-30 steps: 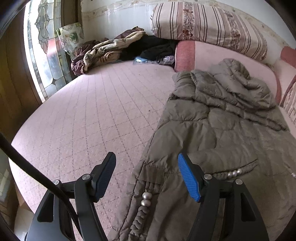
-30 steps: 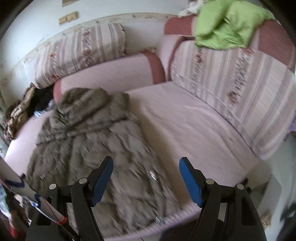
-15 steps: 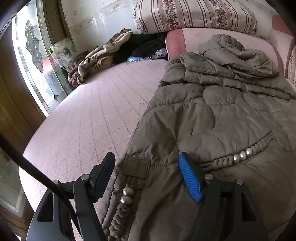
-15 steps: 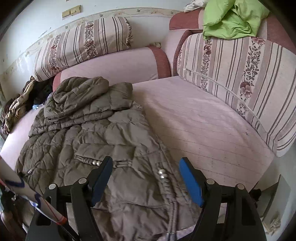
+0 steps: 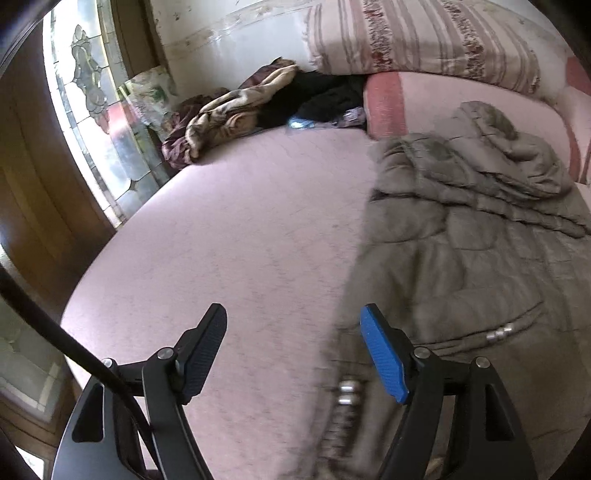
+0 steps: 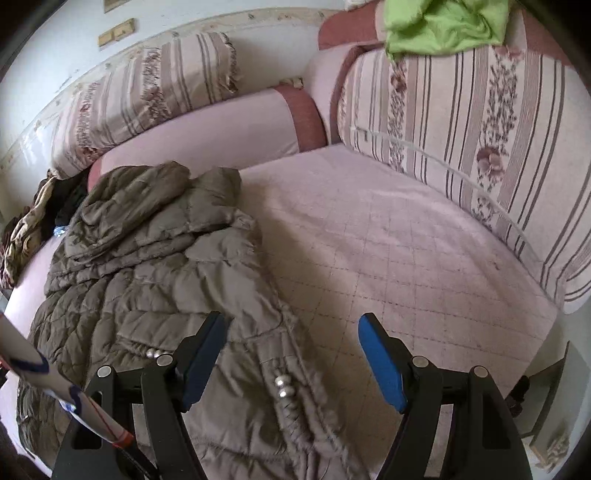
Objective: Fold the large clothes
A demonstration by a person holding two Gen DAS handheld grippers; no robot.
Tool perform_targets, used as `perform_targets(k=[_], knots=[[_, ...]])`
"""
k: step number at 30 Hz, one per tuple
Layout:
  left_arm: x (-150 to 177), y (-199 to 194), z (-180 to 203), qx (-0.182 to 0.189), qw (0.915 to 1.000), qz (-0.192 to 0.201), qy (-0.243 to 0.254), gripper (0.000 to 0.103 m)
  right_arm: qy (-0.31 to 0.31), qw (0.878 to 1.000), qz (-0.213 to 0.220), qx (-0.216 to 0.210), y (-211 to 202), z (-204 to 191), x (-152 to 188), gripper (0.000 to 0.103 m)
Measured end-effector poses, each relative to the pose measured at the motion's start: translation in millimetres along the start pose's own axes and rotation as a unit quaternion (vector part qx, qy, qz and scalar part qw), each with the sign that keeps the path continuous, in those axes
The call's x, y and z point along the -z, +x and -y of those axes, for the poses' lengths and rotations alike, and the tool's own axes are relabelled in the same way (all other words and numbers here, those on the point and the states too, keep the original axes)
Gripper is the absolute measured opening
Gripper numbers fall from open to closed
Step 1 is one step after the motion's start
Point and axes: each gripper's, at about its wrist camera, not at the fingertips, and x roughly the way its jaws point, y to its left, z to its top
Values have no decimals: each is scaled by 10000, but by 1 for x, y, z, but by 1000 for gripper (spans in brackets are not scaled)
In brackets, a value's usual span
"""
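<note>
Pink quilted bedding (image 5: 229,236) fills our view, and we place everything relative to the olive padded coat (image 6: 155,280) lying spread flat on it. Left of the coat, beyond bare bedding, a heap of crumpled clothes (image 5: 225,118) sits by a stained-glass window (image 5: 92,122). Our left gripper (image 5: 293,349) hovers over the coat's left hem edge, its jaws opening with nothing pressed between them. Our right gripper (image 6: 290,354) hovers over the coat's right hem edge, jaws wide and gripping nothing. Right of the coat, striped cushions (image 6: 480,147) carry a green cloth (image 6: 443,26).
</note>
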Motion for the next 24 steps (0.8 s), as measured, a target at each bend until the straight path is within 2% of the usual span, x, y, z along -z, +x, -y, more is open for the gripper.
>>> perform_targets(k=[2,6,11,13,16,18,20,21,23,24], knots=[[0,8,-10,22,9998,-175,-70,74,113,9999,-127,-5,13,6,0,79],[1,27,-20,309,9972,-622,-264,74,433,9980,-435,-116,36,20,4,79],[5,46,-9,1035,9896,-976,-235,74,632,9948,-728,-340,52,27,7,79],[8,56,0,1403,9832,-1155,-182,74,659,9924,-940,-445,62,28,11,79],[9,69,8,1692,9765,-1323,-174,74,1000,9839,-1210,-851,77,35,12,79],[7,73,7,1839,9729,-1381,-257,75,1099,9818,-1216,-956,81,37,10,80],[7,72,5,2105,9653,-1517,-298,74,1103,9804,-1244,-1058,85,36,8,83],[7,71,3,2305,9595,-1591,-312,70,1130,9787,-1282,-1138,88,36,7,84],[10,69,3,2830,9409,-1843,-237,70,1195,9751,-1353,-1289,91,37,6,86],[14,63,4,2904,9385,-1867,-81,70,1229,9726,-1415,-1375,92,39,5,86]])
